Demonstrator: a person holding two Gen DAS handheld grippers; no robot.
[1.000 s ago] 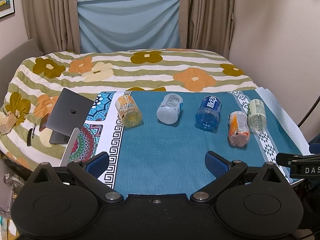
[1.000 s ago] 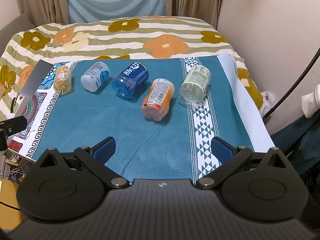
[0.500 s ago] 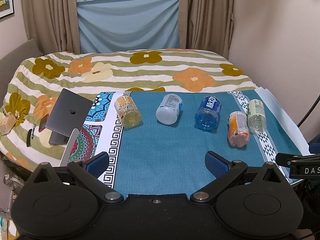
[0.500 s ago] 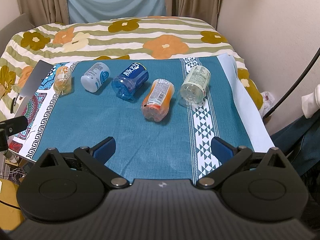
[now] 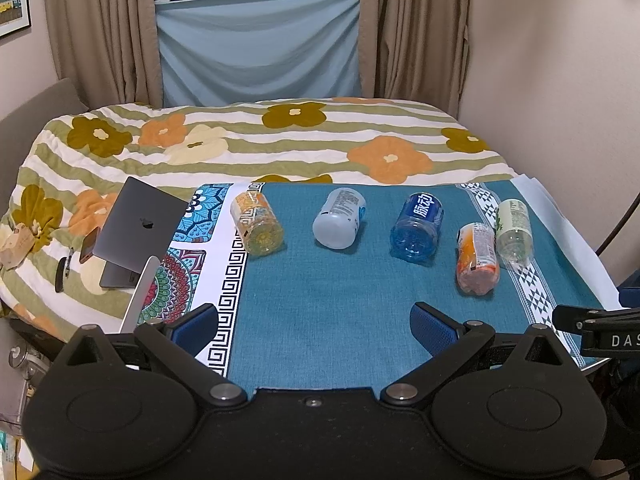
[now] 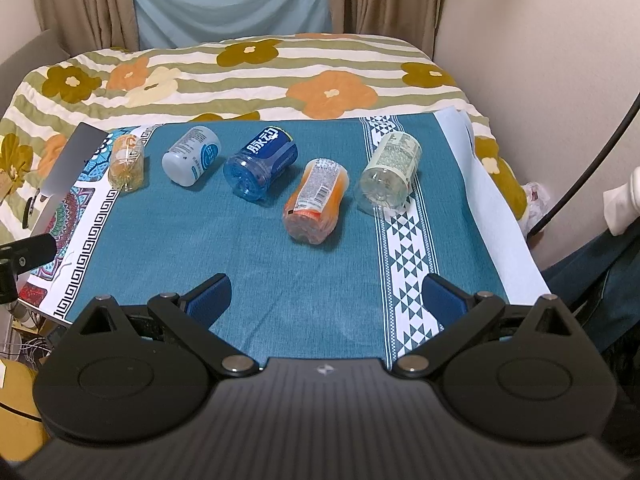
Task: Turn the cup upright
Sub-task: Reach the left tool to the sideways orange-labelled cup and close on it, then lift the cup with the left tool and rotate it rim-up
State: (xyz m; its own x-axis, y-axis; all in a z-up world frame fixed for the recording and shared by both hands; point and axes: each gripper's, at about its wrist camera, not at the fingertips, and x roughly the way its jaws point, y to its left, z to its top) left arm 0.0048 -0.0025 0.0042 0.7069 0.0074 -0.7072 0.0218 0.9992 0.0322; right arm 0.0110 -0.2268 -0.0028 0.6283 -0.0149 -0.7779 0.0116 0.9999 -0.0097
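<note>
While five cups lie on their sides in a row across the teal cloth (image 5: 320,320), none stands upright. From the left: one yellow-patterned cup (image 5: 258,224), one white cup (image 5: 340,218), one blue cup (image 5: 418,226), one orange cup (image 5: 477,258) and one pale green-labelled cup (image 5: 514,229), the last two just beside each other. One grey laptop (image 5: 138,226) rests at the cloth's left edge. The left gripper (image 5: 314,326) and the right gripper (image 6: 326,300) both hover near the cloth's front edge, jaws spread wide, holding nothing.
</note>
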